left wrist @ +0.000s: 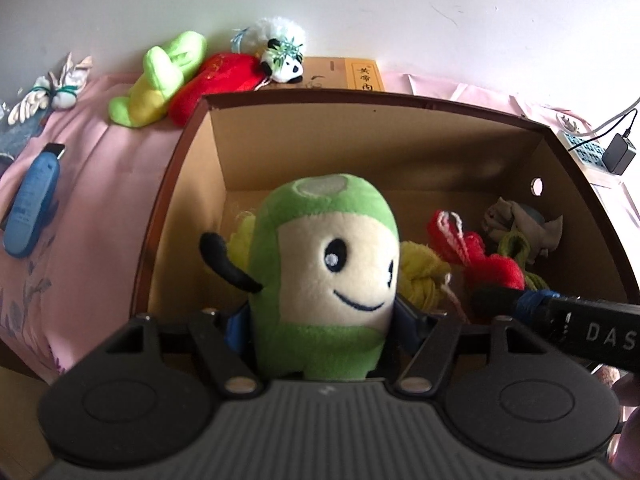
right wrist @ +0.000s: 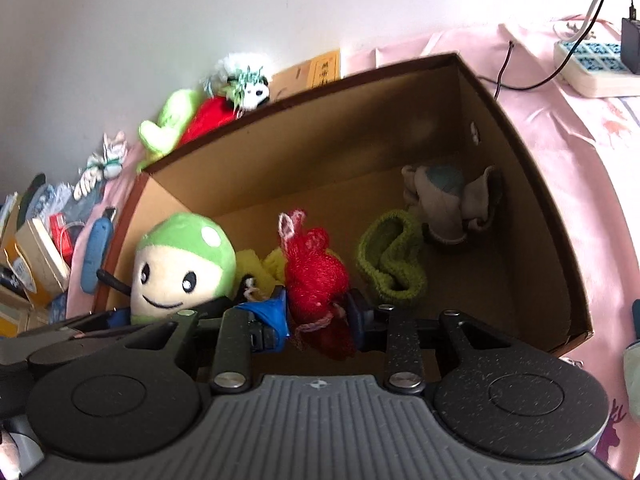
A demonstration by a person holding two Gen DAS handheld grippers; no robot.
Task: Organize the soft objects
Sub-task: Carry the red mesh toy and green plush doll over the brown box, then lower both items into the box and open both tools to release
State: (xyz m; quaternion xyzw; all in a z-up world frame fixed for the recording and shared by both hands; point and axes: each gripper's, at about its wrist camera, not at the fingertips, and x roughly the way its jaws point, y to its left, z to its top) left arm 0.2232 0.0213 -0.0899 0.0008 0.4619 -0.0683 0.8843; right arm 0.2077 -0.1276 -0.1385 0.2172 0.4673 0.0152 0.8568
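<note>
**Plush and knit toy gripped over open box**

Plush (left wrist: pixel 326 276), green with a cream smiling face, upright between the fingers of the left gripper (left wrist: pixel 324 326), squeezed at its lower body, head rising straight ahead of the jaws. Jaws set wide around that body, blue pads pressed to either side. Beyond and below it, the inside of the cardboard box (left wrist: pixel 192 184), brown-rimmed, on pink cloth (left wrist: pixel 100 168).

Red knit toy (right wrist: pixel 316 280) pinched in the right gripper (right wrist: pixel 318 320), jaws narrow, the bulk standing up just ahead of the fingertips, a pink loop at its top and a loose end hanging below the pads. Left of it, close beside, the green plush again, with the left gripper's body underneath.

Ahead and right of the right gripper, on the box floor: a green knit band (right wrist: pixel 394 256), folded, and farther back in the corner a grey cloth toy (right wrist: pixel 448 204). Yellow yarn (right wrist: pixel 260 268) between the plush and the red toy, low in the box.

Past the far wall of the box, well apart from both grippers: a lime plush (left wrist: pixel 160 80), a red plush (left wrist: pixel 216 84) and a small panda (left wrist: pixel 282 64), heaped together against the wall. Far left of the left gripper, a blue case (left wrist: pixel 32 208) flat on the cloth. Far right, a power strip (right wrist: pixel 592 64) with a black adapter plugged in.
</note>
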